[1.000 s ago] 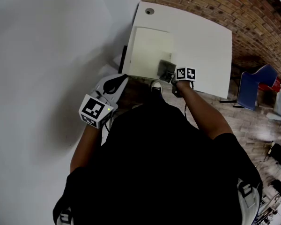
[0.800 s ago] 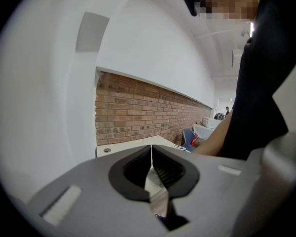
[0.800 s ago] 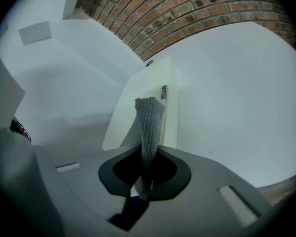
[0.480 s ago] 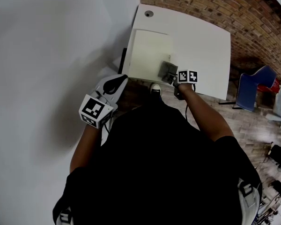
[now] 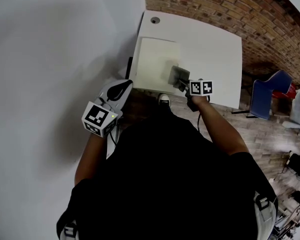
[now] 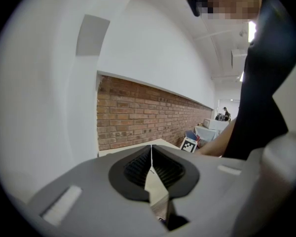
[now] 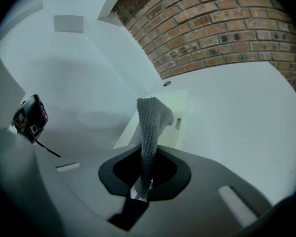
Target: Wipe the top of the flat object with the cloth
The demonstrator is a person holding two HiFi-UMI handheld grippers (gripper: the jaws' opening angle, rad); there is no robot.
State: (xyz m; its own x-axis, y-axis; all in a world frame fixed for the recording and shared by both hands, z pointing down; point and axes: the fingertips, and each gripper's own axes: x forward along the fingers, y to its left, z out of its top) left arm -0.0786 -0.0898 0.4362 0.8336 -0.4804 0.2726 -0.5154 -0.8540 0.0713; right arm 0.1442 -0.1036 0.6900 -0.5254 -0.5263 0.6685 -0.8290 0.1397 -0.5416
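Right gripper reaches forward, jaws clamped (on cloth); left gripper held back, jaws together

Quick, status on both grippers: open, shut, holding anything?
Left gripper: shut, with nothing between its jaws.
Right gripper: shut on the cloth.

Black shirt; left tool and right tool bear square-marker cubes
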